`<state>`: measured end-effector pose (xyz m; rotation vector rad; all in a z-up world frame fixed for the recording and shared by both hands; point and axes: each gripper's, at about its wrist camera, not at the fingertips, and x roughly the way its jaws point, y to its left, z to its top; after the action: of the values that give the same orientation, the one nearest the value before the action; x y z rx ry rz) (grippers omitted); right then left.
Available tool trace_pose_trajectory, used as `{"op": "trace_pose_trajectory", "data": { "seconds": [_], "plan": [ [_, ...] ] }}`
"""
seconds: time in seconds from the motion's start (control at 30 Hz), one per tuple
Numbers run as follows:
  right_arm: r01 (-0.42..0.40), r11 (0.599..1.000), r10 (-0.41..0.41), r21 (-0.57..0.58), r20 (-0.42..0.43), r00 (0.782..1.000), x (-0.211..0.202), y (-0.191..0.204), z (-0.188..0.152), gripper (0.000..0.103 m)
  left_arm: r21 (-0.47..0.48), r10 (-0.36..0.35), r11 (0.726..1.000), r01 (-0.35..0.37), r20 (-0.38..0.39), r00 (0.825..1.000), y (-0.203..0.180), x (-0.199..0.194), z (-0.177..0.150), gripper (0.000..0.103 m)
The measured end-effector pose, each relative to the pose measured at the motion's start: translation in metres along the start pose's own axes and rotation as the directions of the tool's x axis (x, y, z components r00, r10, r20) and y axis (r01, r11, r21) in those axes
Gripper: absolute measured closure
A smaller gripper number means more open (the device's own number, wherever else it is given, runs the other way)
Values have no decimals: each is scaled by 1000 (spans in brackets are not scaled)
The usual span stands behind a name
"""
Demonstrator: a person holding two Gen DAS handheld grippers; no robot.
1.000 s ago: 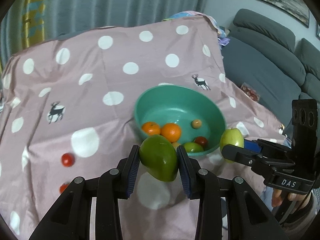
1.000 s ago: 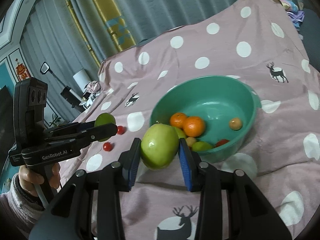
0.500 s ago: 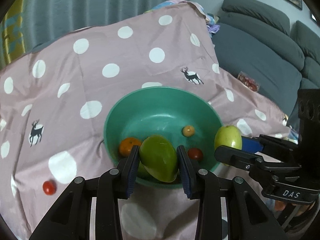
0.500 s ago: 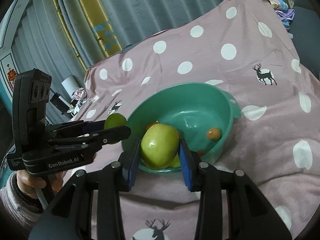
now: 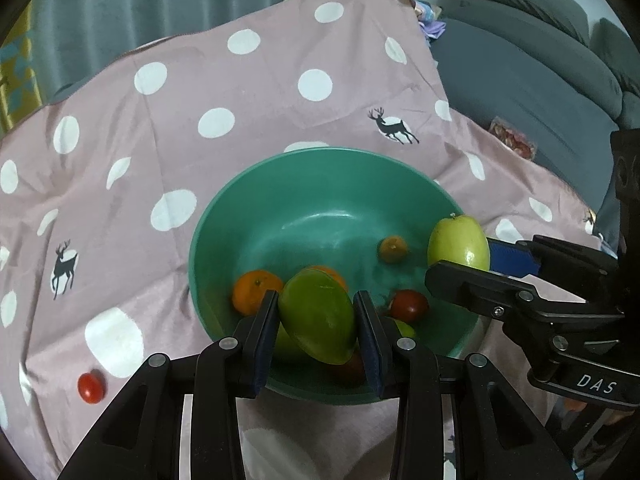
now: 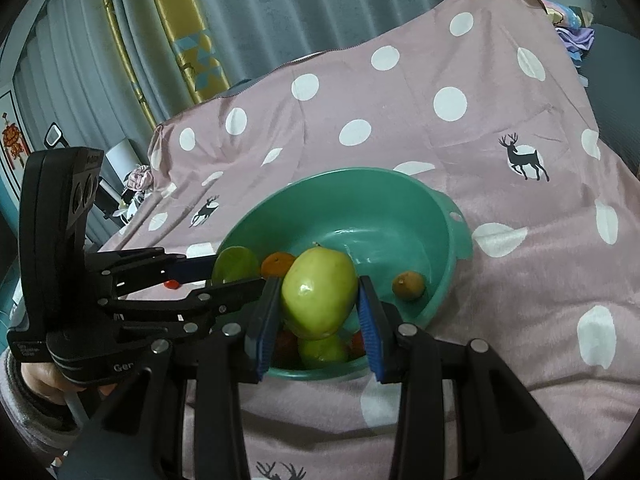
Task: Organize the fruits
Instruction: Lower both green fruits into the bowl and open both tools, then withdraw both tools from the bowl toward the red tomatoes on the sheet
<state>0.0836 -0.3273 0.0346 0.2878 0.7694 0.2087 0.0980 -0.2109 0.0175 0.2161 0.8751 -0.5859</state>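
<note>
My left gripper (image 5: 316, 320) is shut on a green mango (image 5: 318, 316) and holds it over the near rim of the green bowl (image 5: 304, 184). My right gripper (image 6: 318, 304) is shut on a pale green apple (image 6: 320, 292) over the same bowl (image 6: 384, 196); the apple also shows in the left wrist view (image 5: 458, 242). The bowl holds oranges (image 5: 256, 292), a red tomato (image 5: 408, 305), a small brownish fruit (image 5: 393, 249) and green fruit. The mango also shows in the right wrist view (image 6: 234, 265).
A pink polka-dot cloth with deer prints (image 5: 224, 80) covers the surface. A red cherry tomato (image 5: 91, 387) lies on it at the left of the bowl. A grey sofa (image 5: 528, 52) stands at the right. Curtains (image 6: 248, 12) hang behind.
Both grippers have moved forward with their fruit, from in front of the bowl to over its near rim. The bowl's fruit stays in place.
</note>
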Motion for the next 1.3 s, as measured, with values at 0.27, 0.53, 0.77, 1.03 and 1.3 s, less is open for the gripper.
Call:
{"op": "trace_pose_trajectory", "data": {
  "seconds": [0.27,0.53,0.77,1.03,1.3],
  "plan": [
    [11,1000,-11,-5,-13,1000,7,-3,1,65,21,20,1000,-19,-16,1000,-4,8,2,65],
    [26,1000,-26,-9,-23,999,10,-3,4,65,33,24,999,-23,-37,999,-5,17,2,65],
    [42,999,-42,-4,-33,999,12,-6,4,65,36,30,999,-28,-44,999,-5,22,4,65],
    [42,999,-42,-1,-34,999,12,-6,4,65,31,37,999,-36,-53,998,-3,25,4,65],
    [47,999,-47,14,-26,999,11,-6,5,62,17,44,999,-43,-30,999,0,20,5,64]
  ]
}}
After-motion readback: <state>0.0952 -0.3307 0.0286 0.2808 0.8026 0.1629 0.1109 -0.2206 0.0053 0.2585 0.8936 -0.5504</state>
